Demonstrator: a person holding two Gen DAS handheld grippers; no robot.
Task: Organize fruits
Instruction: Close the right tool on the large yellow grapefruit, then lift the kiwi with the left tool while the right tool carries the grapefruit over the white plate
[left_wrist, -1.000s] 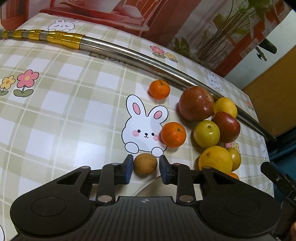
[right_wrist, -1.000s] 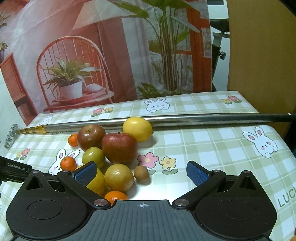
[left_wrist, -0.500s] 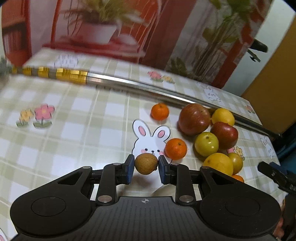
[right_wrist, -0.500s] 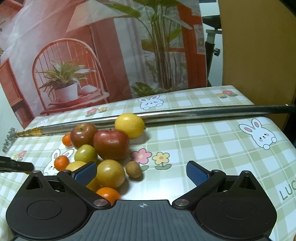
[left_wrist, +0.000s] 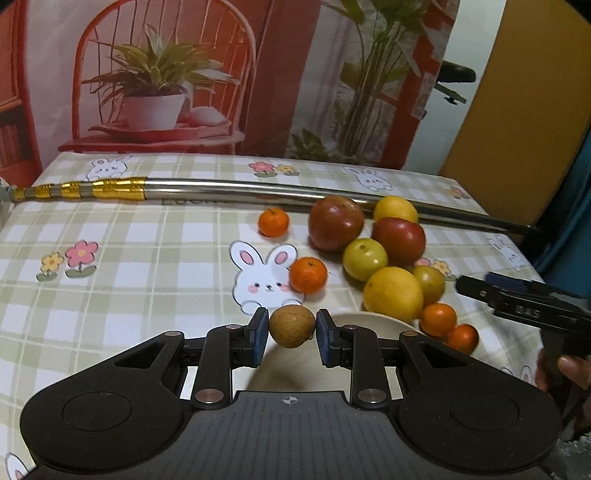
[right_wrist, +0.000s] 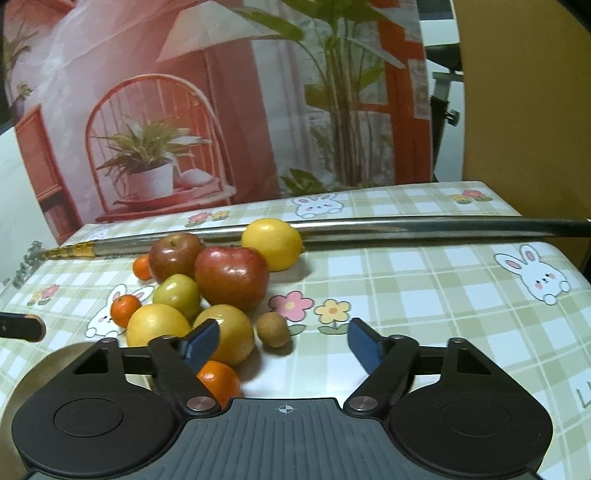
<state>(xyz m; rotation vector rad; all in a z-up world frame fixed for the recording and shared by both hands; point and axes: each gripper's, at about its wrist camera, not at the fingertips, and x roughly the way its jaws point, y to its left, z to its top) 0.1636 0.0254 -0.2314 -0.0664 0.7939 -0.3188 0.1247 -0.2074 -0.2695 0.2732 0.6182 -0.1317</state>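
My left gripper (left_wrist: 290, 333) is shut on a small brown round fruit (left_wrist: 291, 325) and holds it in the air over the rim of a cream plate (left_wrist: 369, 320). On the checked tablecloth to the right lies a pile of fruit: two red apples (left_wrist: 336, 223), lemons (left_wrist: 393, 293), a green fruit (left_wrist: 365, 258) and mandarins (left_wrist: 308, 275). My right gripper (right_wrist: 282, 334) is open, low over the table. A second small brown fruit (right_wrist: 273, 328) lies just ahead of it, beside a yellow fruit (right_wrist: 231, 334). The plate (right_wrist: 62, 354) shows at the lower left.
A long steel pole with a gold end (left_wrist: 240, 188) lies across the table behind the fruit. A lone mandarin (left_wrist: 273, 221) sits near it. The right gripper's body (left_wrist: 517, 299) and a hand show at the right edge. The table's right edge drops off near a brown panel.
My left gripper shut on the brown fruit and lifted it off the table, with the view tilting up. The right gripper moved closer to the fruit pile.
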